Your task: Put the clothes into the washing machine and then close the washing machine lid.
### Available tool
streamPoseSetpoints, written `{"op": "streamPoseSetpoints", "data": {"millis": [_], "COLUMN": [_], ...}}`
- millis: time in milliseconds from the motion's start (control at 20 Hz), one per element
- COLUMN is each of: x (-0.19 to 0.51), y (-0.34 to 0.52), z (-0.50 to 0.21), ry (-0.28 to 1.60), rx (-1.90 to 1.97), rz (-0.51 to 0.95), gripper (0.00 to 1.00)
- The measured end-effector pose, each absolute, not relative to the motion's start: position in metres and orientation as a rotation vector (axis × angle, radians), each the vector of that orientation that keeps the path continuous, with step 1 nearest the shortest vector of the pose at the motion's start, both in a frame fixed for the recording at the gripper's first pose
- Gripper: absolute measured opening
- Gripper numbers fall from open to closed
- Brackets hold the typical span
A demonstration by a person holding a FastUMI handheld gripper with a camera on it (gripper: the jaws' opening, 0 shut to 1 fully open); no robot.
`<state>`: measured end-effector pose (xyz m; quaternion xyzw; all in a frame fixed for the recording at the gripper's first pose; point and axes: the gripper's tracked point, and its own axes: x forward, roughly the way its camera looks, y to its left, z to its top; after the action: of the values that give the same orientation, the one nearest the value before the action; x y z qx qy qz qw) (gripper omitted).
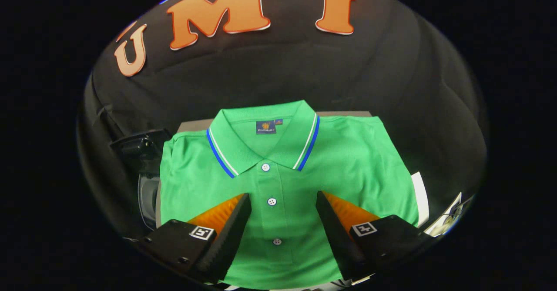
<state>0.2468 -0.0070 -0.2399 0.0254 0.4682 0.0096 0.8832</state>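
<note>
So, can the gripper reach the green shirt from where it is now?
Probably yes. The gripper is open, its fingers apart over the button placket of the green polo shirt, which lies flat and folded. Nothing lies between them.

black cloth wall [278,78] behind – dim booth – pale tabletop [343,114] edge below.

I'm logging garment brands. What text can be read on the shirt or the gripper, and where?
Neck label inside the green polo shirt collar: too small to read.
Square markers on the hand-held gripper, whose fingers stand open over the shirt's buttons: patterns, no words.
</note>
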Motion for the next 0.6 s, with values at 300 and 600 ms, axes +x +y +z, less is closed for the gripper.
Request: {"op": "streamPoseSetpoints", "data": {"millis": [300, 600], "x": [0.248, 0.248], "y": [-0.005, 0.006], "z": [-0.24, -0.239], "ry": [1.088, 1.105], "rx": [0.034, 0.03], "rz": [0.047, 0.052], "gripper": [0.97, 0.6]}}
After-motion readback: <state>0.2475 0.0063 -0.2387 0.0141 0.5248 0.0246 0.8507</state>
